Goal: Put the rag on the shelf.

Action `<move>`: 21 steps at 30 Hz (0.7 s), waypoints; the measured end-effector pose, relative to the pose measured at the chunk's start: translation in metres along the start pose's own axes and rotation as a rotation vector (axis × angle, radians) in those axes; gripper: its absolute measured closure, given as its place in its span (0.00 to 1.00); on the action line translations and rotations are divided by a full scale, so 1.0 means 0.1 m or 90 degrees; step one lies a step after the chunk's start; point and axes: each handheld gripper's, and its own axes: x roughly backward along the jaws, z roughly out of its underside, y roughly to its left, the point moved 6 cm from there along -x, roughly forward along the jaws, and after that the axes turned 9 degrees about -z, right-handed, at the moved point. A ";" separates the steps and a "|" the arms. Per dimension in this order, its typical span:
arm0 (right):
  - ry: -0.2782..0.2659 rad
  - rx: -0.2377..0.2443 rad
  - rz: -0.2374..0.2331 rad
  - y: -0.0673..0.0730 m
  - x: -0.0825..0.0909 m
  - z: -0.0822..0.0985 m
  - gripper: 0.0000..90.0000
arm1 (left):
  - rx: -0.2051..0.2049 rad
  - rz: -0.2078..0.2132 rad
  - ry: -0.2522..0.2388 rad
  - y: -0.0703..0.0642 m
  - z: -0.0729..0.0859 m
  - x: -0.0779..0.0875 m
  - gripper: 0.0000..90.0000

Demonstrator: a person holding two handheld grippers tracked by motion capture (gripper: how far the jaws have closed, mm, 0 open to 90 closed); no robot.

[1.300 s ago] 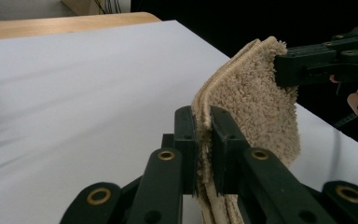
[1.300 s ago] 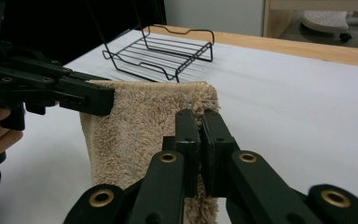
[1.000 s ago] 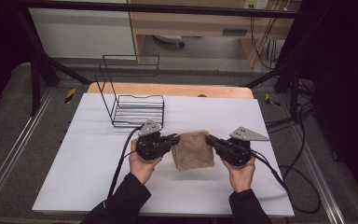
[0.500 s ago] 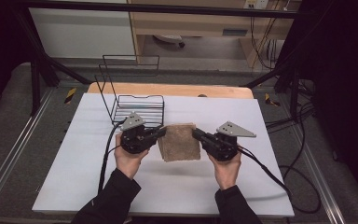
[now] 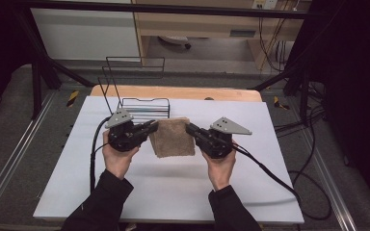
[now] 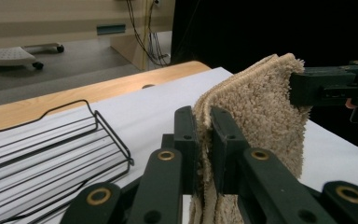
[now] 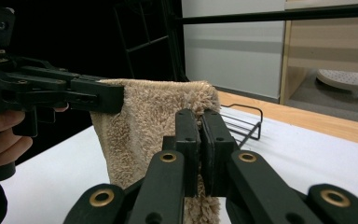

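Black wire rack (image 5: 142,107) at the far left of the white table (image 5: 173,192), nothing seen in it, tan shaggy towel (image 5: 172,137) folded double — hanging above the table between left gripper (image 5: 150,129) and right gripper (image 5: 191,130), each clamped on an upper corner.

Both grippers have carried the tan towel (image 5: 172,138) toward the wire rack (image 5: 142,108), lifting it clear of the table.
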 end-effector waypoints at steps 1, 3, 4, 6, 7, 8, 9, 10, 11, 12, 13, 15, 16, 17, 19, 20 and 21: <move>-0.002 0.002 -0.002 0.01 -0.02 -0.02 0.96 | -0.001 -0.003 -0.003 0.02 -0.01 0.01 0.91; -0.005 0.004 -0.005 0.03 -0.06 -0.05 0.96 | -0.001 -0.006 -0.006 0.06 -0.03 0.04 0.90; -0.007 0.005 -0.005 0.04 -0.08 -0.06 0.96 | -0.001 -0.009 -0.010 0.08 -0.05 0.05 0.91; -0.010 0.008 -0.007 0.06 -0.12 -0.10 0.96 | -0.003 -0.016 -0.014 0.12 -0.08 0.08 0.91; -0.012 0.011 -0.009 0.07 -0.14 -0.12 0.96 | -0.004 -0.018 -0.018 0.14 -0.10 0.09 0.90; -0.013 0.014 -0.009 0.08 -0.16 -0.14 0.96 | -0.004 -0.019 -0.019 0.15 -0.12 0.11 0.90; -0.016 0.016 -0.009 0.09 -0.18 -0.15 0.96 | -0.005 -0.021 -0.021 0.17 -0.13 0.12 0.90; -0.018 0.018 -0.010 0.10 -0.20 -0.17 0.96 | -0.005 -0.023 -0.023 0.19 -0.15 0.13 0.91; -0.019 0.020 -0.011 0.10 -0.22 -0.19 0.96 | -0.005 -0.025 -0.025 0.20 -0.16 0.14 0.91; -0.022 0.019 -0.011 0.11 -0.24 -0.20 0.96 | -0.005 -0.027 -0.026 0.22 -0.18 0.15 0.90; -0.023 0.022 -0.012 0.12 -0.25 -0.22 0.96 | -0.005 -0.028 -0.028 0.24 -0.20 0.16 0.91; -0.024 0.025 -0.012 0.13 -0.29 -0.25 0.96 | -0.004 -0.032 -0.032 0.27 -0.23 0.18 0.91; -0.025 0.026 -0.012 0.14 -0.30 -0.27 0.96 | -0.003 -0.033 -0.035 0.28 -0.25 0.19 0.91; -0.027 0.028 -0.012 0.14 -0.32 -0.29 0.96 | -0.002 -0.033 -0.038 0.29 -0.27 0.19 0.91; -0.030 0.031 -0.011 0.15 -0.34 -0.33 0.96 | -0.002 -0.035 -0.045 0.31 -0.30 0.21 0.90; -0.033 0.033 -0.011 0.15 -0.35 -0.35 0.96 | -0.002 -0.036 -0.049 0.32 -0.31 0.22 0.91; -0.036 0.035 -0.011 0.15 -0.36 -0.37 0.96 | -0.001 -0.036 -0.053 0.33 -0.33 0.23 0.91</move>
